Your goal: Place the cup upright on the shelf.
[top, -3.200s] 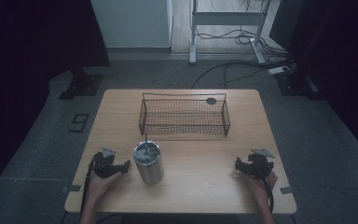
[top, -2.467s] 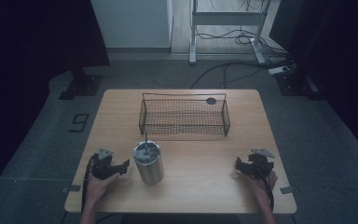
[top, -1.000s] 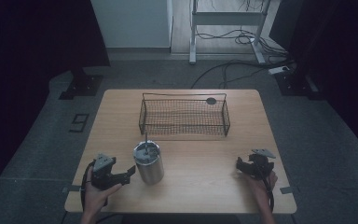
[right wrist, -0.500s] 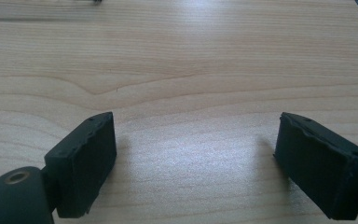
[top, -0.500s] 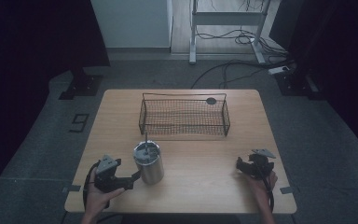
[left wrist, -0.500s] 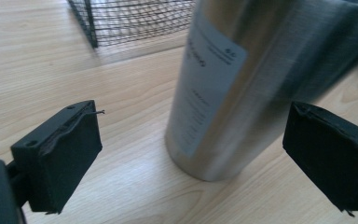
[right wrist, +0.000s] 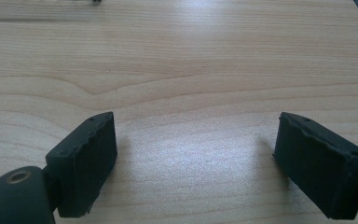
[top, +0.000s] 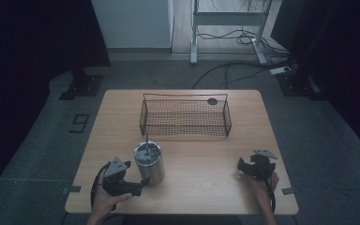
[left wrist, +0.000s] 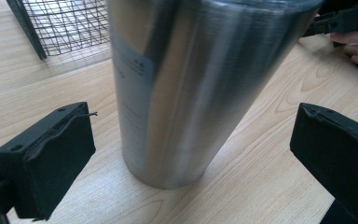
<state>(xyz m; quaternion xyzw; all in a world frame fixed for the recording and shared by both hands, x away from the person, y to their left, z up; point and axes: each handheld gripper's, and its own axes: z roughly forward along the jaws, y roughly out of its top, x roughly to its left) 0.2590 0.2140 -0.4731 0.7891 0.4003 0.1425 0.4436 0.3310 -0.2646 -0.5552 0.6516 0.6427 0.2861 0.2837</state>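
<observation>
Two grippers are held low over the near edge of the table (top: pixel 201 197). The left gripper (top: pixel 138 186) is placed near the near-left corner, and its jaws have just been opening; they now stand wide on either side of the steel tumbler (top: pixel 149 162), and neither pad is seen to touch the wall. In the left gripper view the steel tumbler (left wrist: pixel 200 79) is seen upright between the pads, apart from both. The right gripper (top: pixel 244 167) is rested near the near-right corner with its jaws spread wide over bare wood, and nothing is held. The step in hand is judged to be the approach to the tumbler for a side grasp. For the next move, the jaws should be closed squarely on the tumbler wall, low enough that it is not tipped. A wire basket (top: pixel 185 117) is set toward the far edge, well apart from the tumbler.
</observation>
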